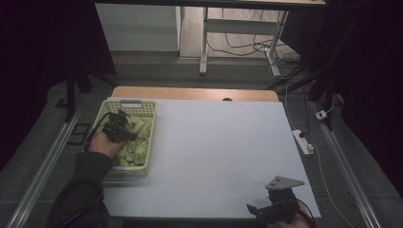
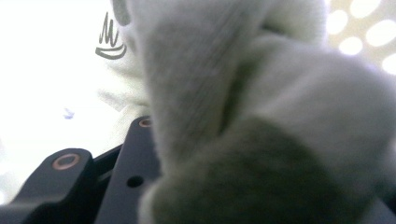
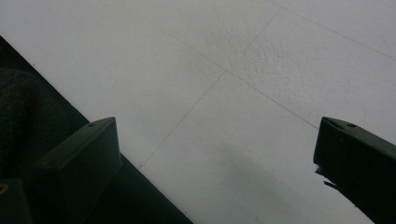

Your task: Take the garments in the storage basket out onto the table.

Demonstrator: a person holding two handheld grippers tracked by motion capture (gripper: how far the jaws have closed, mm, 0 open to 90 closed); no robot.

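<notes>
Early, I judge: left tool (image 1: 124, 133) is down in the basket (image 1: 108, 107), apparently clamping a knitted cloth (image 2: 261, 121); right tool (image 1: 272, 209) waits agape over bare table (image 1: 218, 142).

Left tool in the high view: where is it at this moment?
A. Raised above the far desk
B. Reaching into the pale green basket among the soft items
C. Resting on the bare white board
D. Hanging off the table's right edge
B: the left tool sits inside the basket at the table's left, and the left gripper view shows a fuzzy fabric item pressed close against it.
</notes>
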